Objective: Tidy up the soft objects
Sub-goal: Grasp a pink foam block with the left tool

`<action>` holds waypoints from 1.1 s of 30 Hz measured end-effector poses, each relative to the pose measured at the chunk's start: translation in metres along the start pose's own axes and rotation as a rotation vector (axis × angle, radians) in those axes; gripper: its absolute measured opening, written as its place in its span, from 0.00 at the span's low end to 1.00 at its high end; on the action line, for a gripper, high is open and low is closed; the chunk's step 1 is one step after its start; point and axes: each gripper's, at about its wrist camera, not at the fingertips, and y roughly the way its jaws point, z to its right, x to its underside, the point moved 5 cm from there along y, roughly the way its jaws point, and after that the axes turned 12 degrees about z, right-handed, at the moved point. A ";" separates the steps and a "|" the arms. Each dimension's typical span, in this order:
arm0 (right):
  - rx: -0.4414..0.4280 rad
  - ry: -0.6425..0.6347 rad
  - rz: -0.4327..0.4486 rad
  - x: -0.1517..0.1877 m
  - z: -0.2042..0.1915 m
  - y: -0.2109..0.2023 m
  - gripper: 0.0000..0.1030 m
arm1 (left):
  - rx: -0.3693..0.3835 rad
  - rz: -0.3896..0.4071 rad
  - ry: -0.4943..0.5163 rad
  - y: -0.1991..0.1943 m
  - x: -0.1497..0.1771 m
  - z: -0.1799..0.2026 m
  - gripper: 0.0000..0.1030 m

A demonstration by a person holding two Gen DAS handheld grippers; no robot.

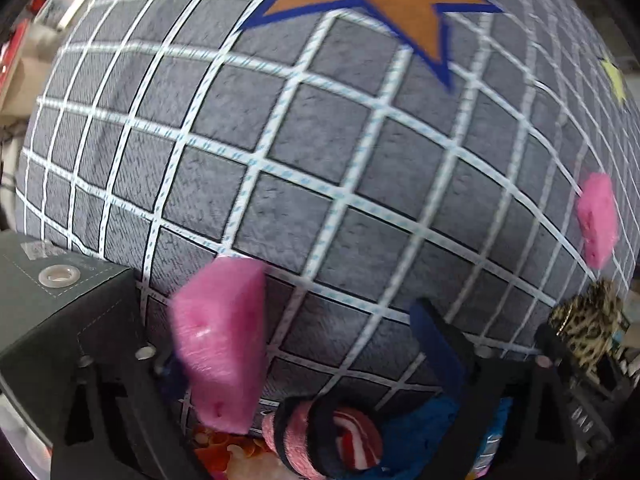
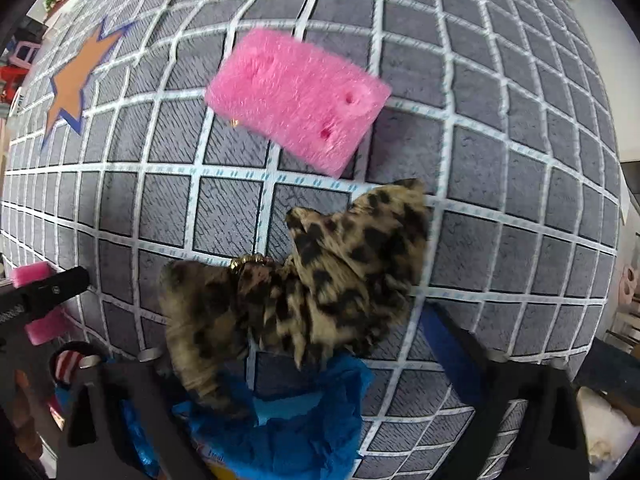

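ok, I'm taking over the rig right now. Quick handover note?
Left gripper: open. Pink foam block sits between the jaws, against one finger and clear of the other.
Right gripper: leopard-print fabric between the jaws; can't tell if it's gripped.
Second pink foam block lies loose on the grid mat.
Blue bag and striped roll show just below the grippers.
Done: nothing visibly sorted.
Left: probably place both items, then collect the loose block.
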 end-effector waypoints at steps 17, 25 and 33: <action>-0.225 0.256 0.173 0.042 0.046 -0.097 0.24 | 0.082 0.301 0.327 -0.111 0.039 0.039 0.33; -0.239 0.265 0.255 0.062 0.048 -0.161 0.24 | 0.165 0.417 0.424 -0.185 0.080 0.030 0.33; -0.254 0.267 0.303 0.094 0.007 -0.206 0.24 | 0.230 0.460 0.447 -0.229 0.124 -0.020 0.33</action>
